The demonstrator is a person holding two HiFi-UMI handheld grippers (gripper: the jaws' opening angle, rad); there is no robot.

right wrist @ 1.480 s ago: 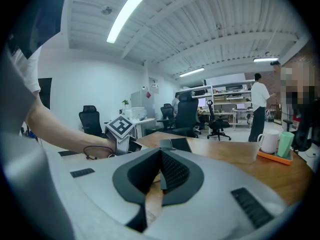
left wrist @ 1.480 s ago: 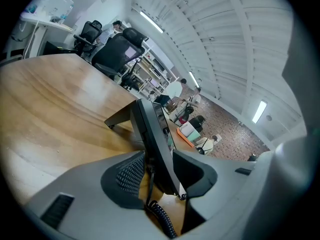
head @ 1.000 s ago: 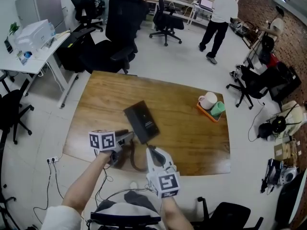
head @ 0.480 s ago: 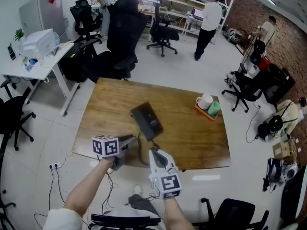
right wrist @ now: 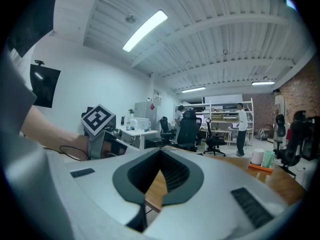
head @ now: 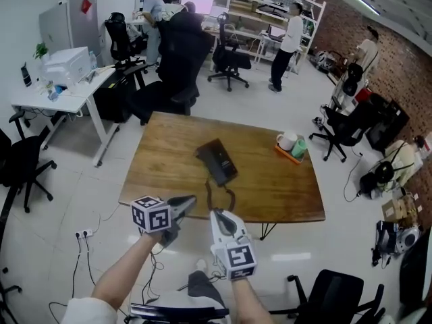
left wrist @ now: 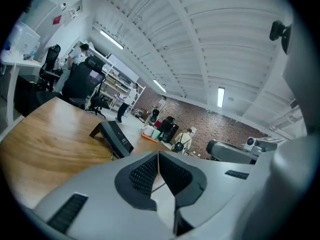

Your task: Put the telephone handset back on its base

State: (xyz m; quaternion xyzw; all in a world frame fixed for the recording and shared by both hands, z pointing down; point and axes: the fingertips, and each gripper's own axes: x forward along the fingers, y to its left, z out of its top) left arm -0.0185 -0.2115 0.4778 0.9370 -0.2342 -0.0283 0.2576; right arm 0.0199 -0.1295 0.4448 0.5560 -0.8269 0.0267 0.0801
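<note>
Telephone (head: 219, 162) on bench (head: 290, 198): handset (head: 210, 159) apparently seated on base, task seemingly complete. Left hand-held gripper (head: 188, 202) and right hand-held gripper (head: 217, 215) closed, empty, off the bench.

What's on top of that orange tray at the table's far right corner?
A white mug and a green cup stand on the orange tray. Anything beneath them is hidden.

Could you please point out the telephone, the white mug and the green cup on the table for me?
telephone (head: 217, 160), head view, middle of its dark body
white mug (head: 286, 140), head view, its side wall
green cup (head: 300, 149), head view, its side wall
</note>
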